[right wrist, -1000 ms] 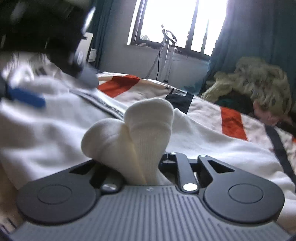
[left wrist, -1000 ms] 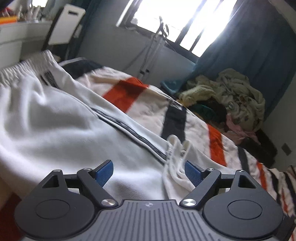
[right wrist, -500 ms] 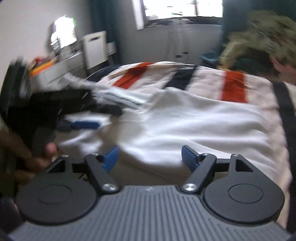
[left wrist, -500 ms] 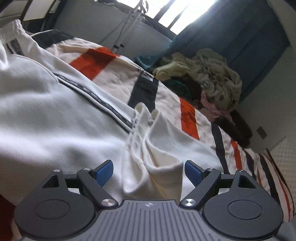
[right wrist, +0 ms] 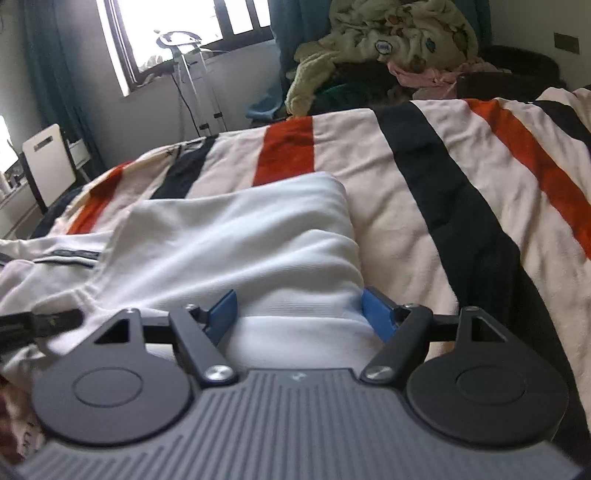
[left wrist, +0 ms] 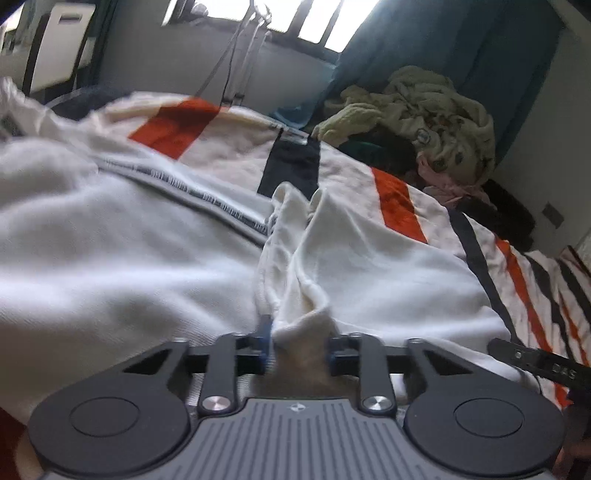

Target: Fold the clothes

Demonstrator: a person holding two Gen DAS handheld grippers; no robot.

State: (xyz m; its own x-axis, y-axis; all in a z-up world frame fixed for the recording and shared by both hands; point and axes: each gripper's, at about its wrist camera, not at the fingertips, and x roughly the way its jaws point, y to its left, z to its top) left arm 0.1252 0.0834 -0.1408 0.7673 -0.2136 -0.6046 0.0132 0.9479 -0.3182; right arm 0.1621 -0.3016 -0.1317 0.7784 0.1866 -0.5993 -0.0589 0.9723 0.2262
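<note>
White track pants [left wrist: 110, 240] with a dark striped side band lie on a striped bedspread [left wrist: 399, 206]. My left gripper [left wrist: 299, 350] is shut on a bunched fold of the pants' hem edge [left wrist: 303, 295]. In the right wrist view the folded white leg [right wrist: 240, 236] lies across the bedspread [right wrist: 443, 206]. My right gripper [right wrist: 299, 314] is open, its blue pads [right wrist: 376, 314] on either side of the fabric's near edge. The tip of the left gripper [right wrist: 37, 321] shows at the left edge of that view.
A heap of other clothes [left wrist: 424, 110] is piled past the bed's far side, by dark blue curtains [left wrist: 424, 55]. A window [right wrist: 177, 33] and a metal stand [right wrist: 195, 85] are behind the bed. A white chair [right wrist: 48, 162] stands at far left.
My left gripper has closed on the bunched hem. My right gripper let go of the fabric, opened, and swung round to the folded leg's near edge.
</note>
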